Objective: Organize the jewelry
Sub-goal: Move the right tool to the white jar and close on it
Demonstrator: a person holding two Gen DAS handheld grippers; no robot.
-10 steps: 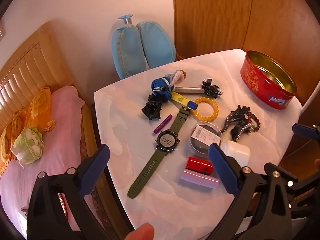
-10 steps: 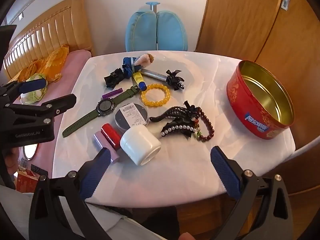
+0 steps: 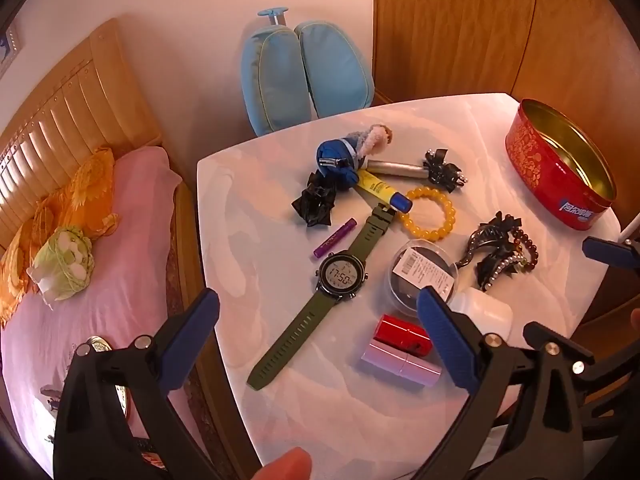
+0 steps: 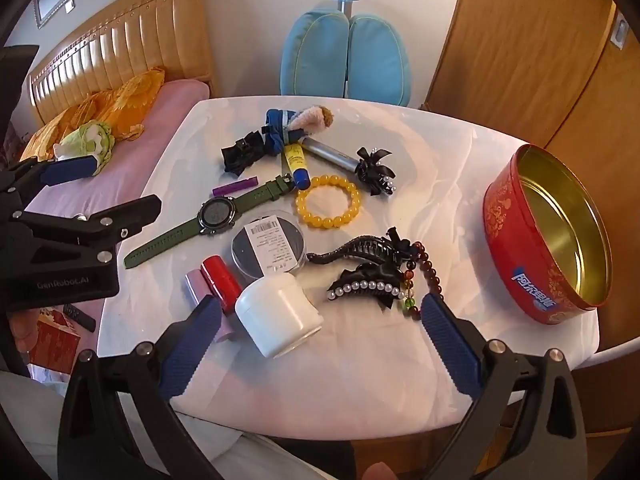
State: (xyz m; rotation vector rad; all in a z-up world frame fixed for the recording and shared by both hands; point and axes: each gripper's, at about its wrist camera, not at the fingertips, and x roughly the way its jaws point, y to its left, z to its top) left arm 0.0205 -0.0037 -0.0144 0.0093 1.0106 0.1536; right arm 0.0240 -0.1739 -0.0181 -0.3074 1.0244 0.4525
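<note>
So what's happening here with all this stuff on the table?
A person holds a hand-held gripper in each hand over a white table strewn with jewelry and odds and ends: a green watch, a yellow bead bracelet, hair clips, small jars. Both the left hand-held gripper and the right hand-held gripper are open and empty. The red tin holds nothing visible; sorting hasn't begun.

I see a glossy white marbled desk (image 4: 360,360). At its three o'clock edge a red tin (image 4: 516,248) shows shiny gold metal inside. The green watch (image 4: 216,216) strap looks matt rubber; yellow bracelet (image 4: 328,206) beads glossy; white jar (image 4: 280,312) smooth plastic.
</note>
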